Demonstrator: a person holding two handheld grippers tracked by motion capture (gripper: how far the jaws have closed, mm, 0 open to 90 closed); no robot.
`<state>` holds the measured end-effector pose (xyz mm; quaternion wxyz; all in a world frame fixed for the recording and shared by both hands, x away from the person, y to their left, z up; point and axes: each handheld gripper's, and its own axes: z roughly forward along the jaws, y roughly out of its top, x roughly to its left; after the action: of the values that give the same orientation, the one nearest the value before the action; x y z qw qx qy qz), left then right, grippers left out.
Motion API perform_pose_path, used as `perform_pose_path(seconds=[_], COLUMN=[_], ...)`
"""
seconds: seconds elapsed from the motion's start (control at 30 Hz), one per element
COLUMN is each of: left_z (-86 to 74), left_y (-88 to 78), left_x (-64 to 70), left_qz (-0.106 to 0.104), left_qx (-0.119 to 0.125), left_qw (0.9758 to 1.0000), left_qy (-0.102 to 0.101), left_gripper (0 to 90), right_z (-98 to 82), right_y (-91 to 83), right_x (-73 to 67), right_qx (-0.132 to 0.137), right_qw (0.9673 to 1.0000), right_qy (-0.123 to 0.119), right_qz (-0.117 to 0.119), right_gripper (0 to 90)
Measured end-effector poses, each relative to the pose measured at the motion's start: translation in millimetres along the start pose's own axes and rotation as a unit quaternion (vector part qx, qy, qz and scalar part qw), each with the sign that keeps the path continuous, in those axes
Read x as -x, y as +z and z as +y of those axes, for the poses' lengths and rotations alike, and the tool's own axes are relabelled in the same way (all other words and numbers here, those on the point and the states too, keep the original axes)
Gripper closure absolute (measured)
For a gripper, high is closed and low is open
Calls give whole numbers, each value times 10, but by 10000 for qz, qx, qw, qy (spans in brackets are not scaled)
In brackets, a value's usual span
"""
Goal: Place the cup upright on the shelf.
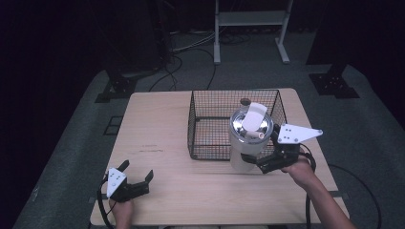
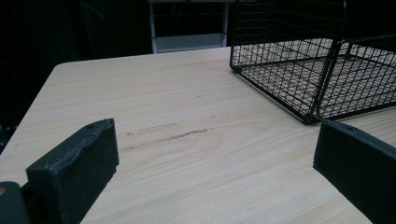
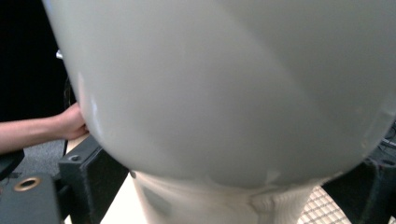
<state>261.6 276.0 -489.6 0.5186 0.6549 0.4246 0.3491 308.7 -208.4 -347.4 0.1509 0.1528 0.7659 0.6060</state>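
Right gripper (image 1: 254, 163): held in the person's right hand (image 1: 300, 170) at the near right of the pale wooden counter (image 1: 157, 143); its black jaws are clamped on the lower body of the tall white cylindrical jug with a shiny metal lid (image 1: 247, 140).

Jug against right gripper: in the right gripper view the jug's white wall (image 3: 224, 88) bulges close above and between the two jaws, one jaw at each side of its narrower lower part.

Jug's place: upright, at the near right corner of the black wire basket (image 1: 210, 121); the high view does not settle whether its base touches the counter or is raised.

Jug's top: a white flap-like handle lies across the silvery lid.

Basket: stands on the far right half of the counter; a small dark round thing (image 1: 245, 101) sits near its far wall.

Left gripper (image 1: 137, 176): held in the person's left hand (image 1: 122, 208) at the near left edge of the counter, well apart from the jug; jaws spread wide with nothing between them.

Left gripper view: bare counter (image 2: 187, 135) lies between the jaws, with the basket's corner (image 2: 310, 116) ahead to the right.
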Motion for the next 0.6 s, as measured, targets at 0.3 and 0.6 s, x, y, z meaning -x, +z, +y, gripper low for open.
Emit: perform_pose_path(seconds=[0.3,0.6], left_z=[-1,-1], left_y=[-3,-5], left_x=[-5,-11], left_qz=[-6,-13], left_qx=[20,31], left_qw=[10000,10000], left_qy=[-30,-44], left_gripper=[0,0], right_z=[283,423], right_y=[121,279], right_x=[167,333], right_qx=[118,81], right_qw=[9999,10000], right_qy=[-23,-15], right_qz=[40,22], right_gripper=[89,89])
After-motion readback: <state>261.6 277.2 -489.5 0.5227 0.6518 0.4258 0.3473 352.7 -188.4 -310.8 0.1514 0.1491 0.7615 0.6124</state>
